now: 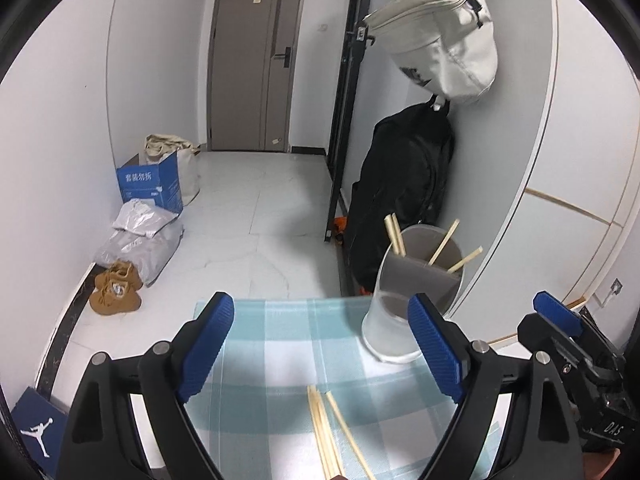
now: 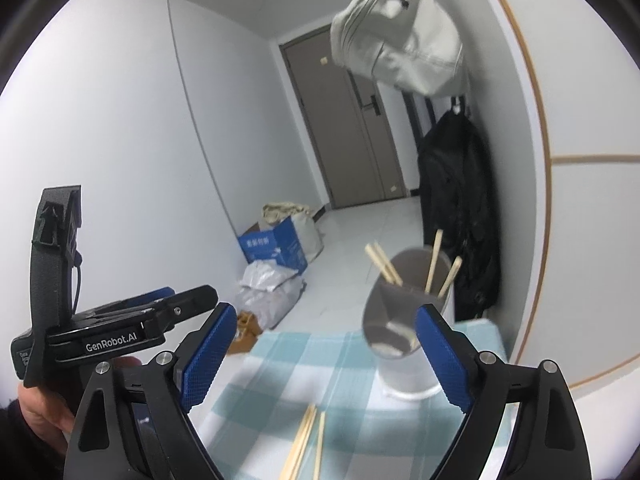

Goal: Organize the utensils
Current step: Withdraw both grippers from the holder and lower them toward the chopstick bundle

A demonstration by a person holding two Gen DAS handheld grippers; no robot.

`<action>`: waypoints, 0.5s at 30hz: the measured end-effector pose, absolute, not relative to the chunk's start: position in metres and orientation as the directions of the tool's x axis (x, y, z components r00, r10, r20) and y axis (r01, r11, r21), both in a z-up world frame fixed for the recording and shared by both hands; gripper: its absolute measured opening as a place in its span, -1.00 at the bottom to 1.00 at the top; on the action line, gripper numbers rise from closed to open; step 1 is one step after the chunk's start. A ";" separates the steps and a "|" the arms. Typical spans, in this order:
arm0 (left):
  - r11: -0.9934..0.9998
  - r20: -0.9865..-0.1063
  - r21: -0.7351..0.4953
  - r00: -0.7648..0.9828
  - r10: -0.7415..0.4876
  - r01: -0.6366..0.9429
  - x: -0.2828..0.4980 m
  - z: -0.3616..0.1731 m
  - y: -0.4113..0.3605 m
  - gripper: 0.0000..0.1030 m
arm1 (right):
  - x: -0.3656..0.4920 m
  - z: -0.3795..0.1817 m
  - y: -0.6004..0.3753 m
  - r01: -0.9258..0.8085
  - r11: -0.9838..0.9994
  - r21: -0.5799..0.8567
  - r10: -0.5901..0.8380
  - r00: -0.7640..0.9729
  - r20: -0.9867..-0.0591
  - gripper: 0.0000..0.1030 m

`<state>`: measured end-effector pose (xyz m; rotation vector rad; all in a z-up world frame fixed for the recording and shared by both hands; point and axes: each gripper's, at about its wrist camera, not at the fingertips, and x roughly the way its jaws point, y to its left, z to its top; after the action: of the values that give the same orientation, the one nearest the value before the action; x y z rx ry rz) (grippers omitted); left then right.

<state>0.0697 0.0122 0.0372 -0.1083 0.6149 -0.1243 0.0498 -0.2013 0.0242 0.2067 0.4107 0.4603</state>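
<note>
Chopsticks (image 1: pixel 326 436) lie loose in a small bundle on the near part of the checked cloth (image 1: pixel 280 344), between the two blue pads of your left gripper (image 1: pixel 320 352); its jaws stand wide apart and hold nothing, and the sticks lie below and nearer than the pad tips, not touching them as far as can be told. Far and to the right on the same cloth stands the holder cup (image 1: pixel 416 296), a pale translucent cylinder with a grey divider inside; four more chopsticks (image 1: pixel 444 246) stand tilted in it, two leaning left in one compartment and two leaning right in the other. Your right gripper (image 2: pixel 322 354) is likewise spread wide and empty, and its right pad overlaps the cup (image 2: pixel 404 332) in that view, though contact cannot be confirmed. From the right wrist camera the loose sticks (image 2: pixel 306 446) again lie on the cloth (image 2: pixel 280 364) near the bottom edge, between the open fingers. Each gripper appears at the margin of the other's view: the right one at the far right edge of the left camera, the left one, held in your hand (image 2: pixel 44 408), at the left edge of the right camera. Beyond the table are a white tiled floor (image 1: pixel 260 208), a grey door (image 1: pixel 252 56), a blue carton (image 1: pixel 150 184), a black coat (image 1: pixel 404 176) and a pale bag (image 1: pixel 440 36) hanging on the right wall.
</note>
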 end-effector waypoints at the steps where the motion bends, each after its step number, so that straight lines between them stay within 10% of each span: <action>1: 0.987 -0.569 -0.140 0.810 -0.145 0.078 0.069 0.033 0.014 0.66 | 0.049 0.019 -0.199 -0.393 0.874 0.287 0.477 0.809 -0.344 0.77; 15: 0.970 -0.626 -0.239 0.756 -0.191 0.047 0.075 -0.036 0.036 0.66 | 0.057 -0.046 -0.172 -0.430 0.857 0.284 0.515 0.689 -0.510 0.76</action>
<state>0.0746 0.0362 -0.0357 -0.2150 0.7025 -0.1308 0.0568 -0.1722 -0.0459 0.1462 0.6144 0.5308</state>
